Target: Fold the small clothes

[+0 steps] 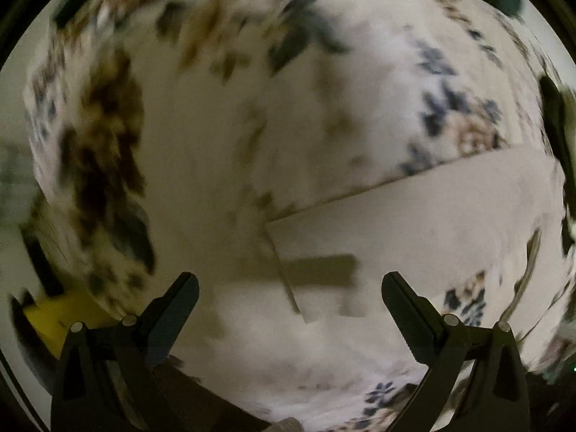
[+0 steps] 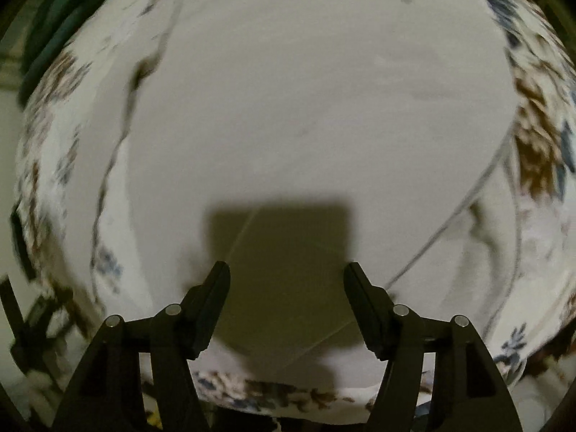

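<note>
A plain white garment [image 2: 316, 115] lies flat on a floral-printed sheet [image 2: 536, 136] and fills most of the right wrist view. My right gripper [image 2: 287, 273] is open and empty just above it, casting a square shadow on the cloth. In the left wrist view the same white garment [image 1: 432, 223] lies at the right, with its corner pointing toward the middle. My left gripper [image 1: 289, 282] is open and empty, hovering over that corner edge. The left view is blurred by motion.
The floral sheet [image 1: 252, 108] covers the surface all around. A yellow object [image 1: 54, 320] shows at the lower left edge of the left wrist view. Dark green cloth [image 2: 54, 28] lies at the upper left in the right wrist view.
</note>
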{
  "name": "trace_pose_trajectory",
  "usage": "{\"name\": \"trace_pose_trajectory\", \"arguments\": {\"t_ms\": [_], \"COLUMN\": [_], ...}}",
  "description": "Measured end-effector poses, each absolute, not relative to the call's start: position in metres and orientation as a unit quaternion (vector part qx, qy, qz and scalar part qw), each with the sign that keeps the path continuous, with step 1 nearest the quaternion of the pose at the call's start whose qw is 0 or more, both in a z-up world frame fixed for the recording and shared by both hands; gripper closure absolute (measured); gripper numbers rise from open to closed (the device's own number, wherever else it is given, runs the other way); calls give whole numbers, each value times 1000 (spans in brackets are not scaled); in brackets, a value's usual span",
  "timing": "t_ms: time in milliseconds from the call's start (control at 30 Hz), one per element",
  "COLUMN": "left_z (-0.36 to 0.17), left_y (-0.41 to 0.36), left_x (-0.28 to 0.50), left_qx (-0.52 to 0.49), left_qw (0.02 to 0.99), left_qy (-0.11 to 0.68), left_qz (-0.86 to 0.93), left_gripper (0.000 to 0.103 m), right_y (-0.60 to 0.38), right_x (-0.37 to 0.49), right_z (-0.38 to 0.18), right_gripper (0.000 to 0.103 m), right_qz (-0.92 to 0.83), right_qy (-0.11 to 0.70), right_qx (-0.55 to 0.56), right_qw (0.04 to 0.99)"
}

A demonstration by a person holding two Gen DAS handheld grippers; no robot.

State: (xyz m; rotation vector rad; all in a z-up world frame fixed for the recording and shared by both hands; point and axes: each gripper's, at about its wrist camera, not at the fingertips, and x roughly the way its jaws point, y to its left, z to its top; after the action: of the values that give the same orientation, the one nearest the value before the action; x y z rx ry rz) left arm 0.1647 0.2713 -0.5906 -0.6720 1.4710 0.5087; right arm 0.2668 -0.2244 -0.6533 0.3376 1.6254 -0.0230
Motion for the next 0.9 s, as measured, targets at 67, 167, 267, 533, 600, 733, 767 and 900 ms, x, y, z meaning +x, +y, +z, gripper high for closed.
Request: {"name": "trace_pose_trajectory", "arguments": {"t_ms": [67,167,267,533,600,733,767,900], "left_z": [-603,-614,-622,-623,-616,-590,-583,-532], "left_y": [279,284,281,260,258,251,246,205], "left_x": [159,152,152,179,182,190,192,206], "left_qx": [-328,-355,-377,-349,-339,-312,-300,-234], "left_qw": [649,644,648,688,695,712,718,762], "left_qy": [646,634,620,601,596,586,585,564], "left_qz": [233,239,230,208,217,228,230,216], "left_gripper": [1,1,1,31,66,96,97,98], "right_y": [-234,-237,-237,-245,-253,-247,-255,-291], "right_x": [268,273,275,280,280,288,287,280], "right_z": [-658,-658,-654,-654,-652,-652,-648,-634], "right_gripper": [35,35,35,35,35,35,35,35], "right_qz": [-22,-20,-10,-11,-13,-12,-11,-7], "right_qy": [730,734,736,743,744,741,738,734], "right_qx": [153,148,124,100,105,110,108,116], "right_qw": [666,663,666,661,660,663,665,670]}}
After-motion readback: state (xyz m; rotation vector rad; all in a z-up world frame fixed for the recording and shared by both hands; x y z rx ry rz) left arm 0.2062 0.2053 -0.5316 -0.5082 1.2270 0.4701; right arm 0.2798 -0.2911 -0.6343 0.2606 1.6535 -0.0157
